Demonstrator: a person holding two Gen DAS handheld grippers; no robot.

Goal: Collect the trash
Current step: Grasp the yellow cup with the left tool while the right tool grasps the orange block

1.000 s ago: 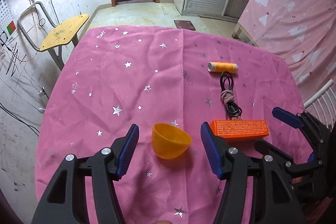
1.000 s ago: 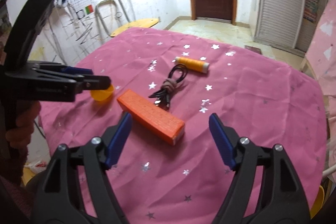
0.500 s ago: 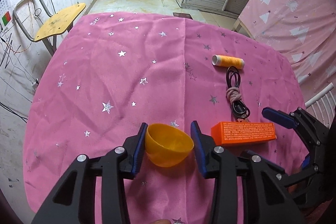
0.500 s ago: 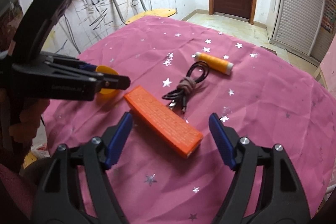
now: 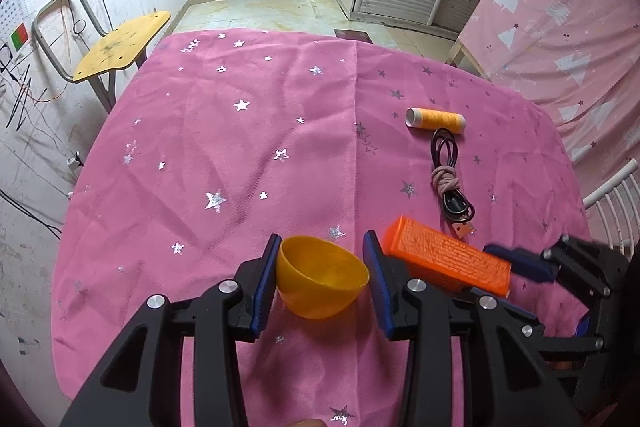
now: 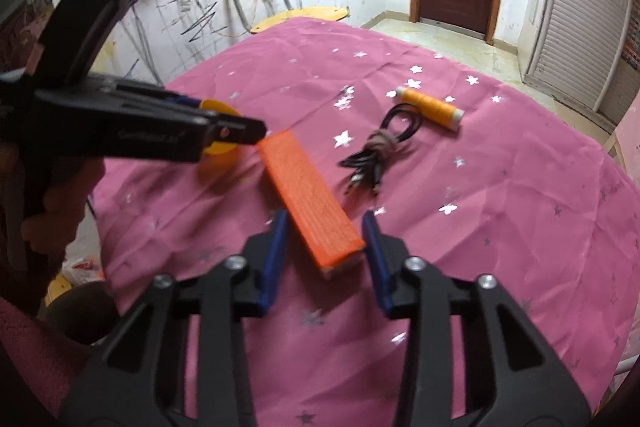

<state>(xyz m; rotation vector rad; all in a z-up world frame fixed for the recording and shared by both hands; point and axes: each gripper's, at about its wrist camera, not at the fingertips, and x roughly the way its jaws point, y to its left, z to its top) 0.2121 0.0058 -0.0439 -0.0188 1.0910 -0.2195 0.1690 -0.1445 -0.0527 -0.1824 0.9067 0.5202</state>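
Now clamped between the blue pads of the left gripper (image 5: 322, 277): a yellow plastic bowl (image 5: 320, 281), low on the pink star-print tablecloth (image 5: 224, 147). Just beside it, right gripper (image 6: 325, 251), jaws just closing narrow around the near end of an orange box (image 6: 308, 203), tilted. Farther off, a coiled black cable (image 5: 450, 187) and an orange thread spool (image 5: 436, 118).

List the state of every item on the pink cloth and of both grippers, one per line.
left gripper: shut on the yellow cup
yellow cup: tipped on its side, opening facing up and away
right gripper: jaws just closed in, shut on the orange box
orange box: near end gripped
thread spool: lying on its side
black cable: coiled, tied, lying loose
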